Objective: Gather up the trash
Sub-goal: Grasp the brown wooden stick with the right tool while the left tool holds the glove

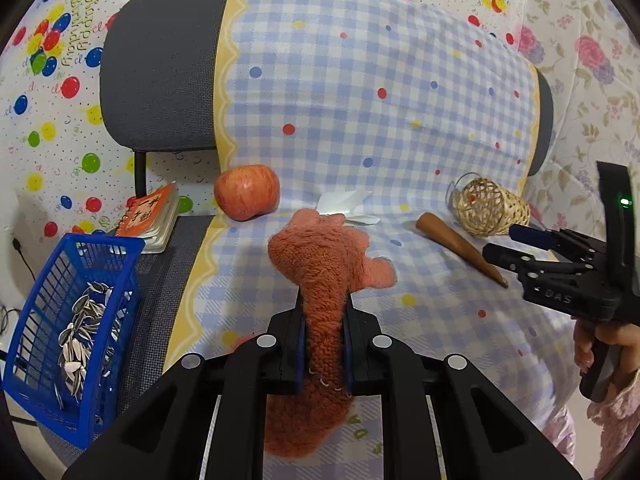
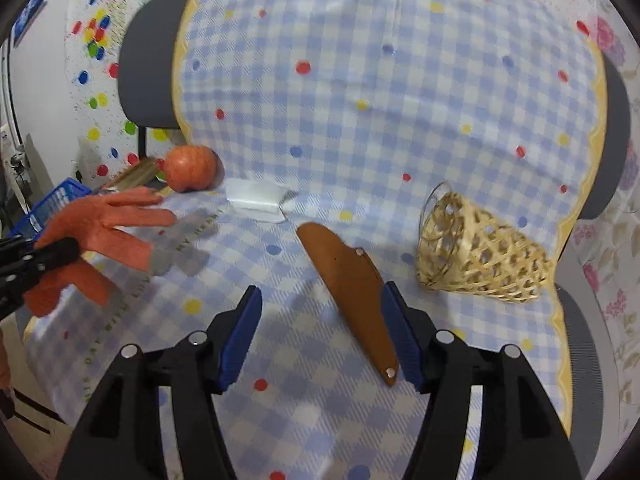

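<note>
— What's it all sitting on?
— A chair seat draped in a blue checked cloth [image 1: 420, 120] with coloured dots; the cloth runs on up the backrest. Balloon-print and flowered sheets hang behind.

— Any containers?
— A blue basket [image 1: 68, 320] at the near left edge of the seat, sunflower seed shells [image 1: 80, 332] lying inside. Farther right, a woven bamboo basket [image 2: 476, 252] tipped on its side; what it holds I cannot tell.

— And the loose things?
— A brown sheath [image 2: 352, 292] on the cloth. Farther back a crumpled white paper [image 2: 256, 200], then an apple [image 2: 190, 168] and an orange notebook [image 1: 148, 216].

— The grippers?
— The left gripper [image 1: 324, 344] is clamped on an orange fuzzy glove [image 1: 324, 264], both angled downward. The right gripper [image 2: 320, 340] stands wide, the sheath between its pads, beside the right one, not squeezed.
</note>
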The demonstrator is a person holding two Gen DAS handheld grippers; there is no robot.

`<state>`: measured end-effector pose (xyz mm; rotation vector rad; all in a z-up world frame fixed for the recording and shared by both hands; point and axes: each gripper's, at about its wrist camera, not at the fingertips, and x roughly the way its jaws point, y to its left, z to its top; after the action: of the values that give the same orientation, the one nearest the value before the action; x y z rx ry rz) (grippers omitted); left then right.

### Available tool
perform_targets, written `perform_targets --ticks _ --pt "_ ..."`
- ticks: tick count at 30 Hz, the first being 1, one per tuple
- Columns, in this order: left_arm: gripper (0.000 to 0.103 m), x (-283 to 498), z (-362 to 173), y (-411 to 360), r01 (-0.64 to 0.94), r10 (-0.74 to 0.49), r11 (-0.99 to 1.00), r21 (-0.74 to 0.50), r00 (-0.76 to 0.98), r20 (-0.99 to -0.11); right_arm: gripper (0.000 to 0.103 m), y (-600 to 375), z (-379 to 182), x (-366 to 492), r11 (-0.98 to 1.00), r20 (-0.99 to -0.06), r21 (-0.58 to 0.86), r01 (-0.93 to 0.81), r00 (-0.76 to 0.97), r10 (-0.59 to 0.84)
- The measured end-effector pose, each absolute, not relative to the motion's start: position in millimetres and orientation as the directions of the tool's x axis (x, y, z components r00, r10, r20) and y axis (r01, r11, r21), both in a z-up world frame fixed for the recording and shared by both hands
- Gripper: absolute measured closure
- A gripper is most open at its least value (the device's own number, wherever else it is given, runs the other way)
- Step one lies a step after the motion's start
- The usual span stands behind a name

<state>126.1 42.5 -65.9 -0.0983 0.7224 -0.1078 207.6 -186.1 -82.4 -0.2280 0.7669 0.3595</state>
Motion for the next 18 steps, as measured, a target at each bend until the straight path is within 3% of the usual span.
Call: perform_targets --ticks 8,11,16,18 --pt "0.088 145 -70 46 0.055 -0.129 0.990 -0.131 0.738 -0.663 0.042 -159 -110 265 0.914 -0.753 -0.118 -0.389 0.635 0.173" --pt "0.088 149 -72 47 0.051 -0.129 0.989 -0.135 0.735 -0.666 0.045 -140 -123 279 0.899 -0.760 -0.215 -0.381 0.644 0.091" --pt "0.088 149 -77 45 0.055 -0.139 0.988 -0.145 0.723 -0.676 0.077 -131 -128 286 0.896 -0.756 -0.280 -0.345 0.654 0.015" --pt "0.088 145 -76 44 0.063 -0.144 0.988 -0.143 0.726 -0.673 0.081 -138 -115 276 0.911 -0.743 -0.242 -0.333 0.667 0.047"
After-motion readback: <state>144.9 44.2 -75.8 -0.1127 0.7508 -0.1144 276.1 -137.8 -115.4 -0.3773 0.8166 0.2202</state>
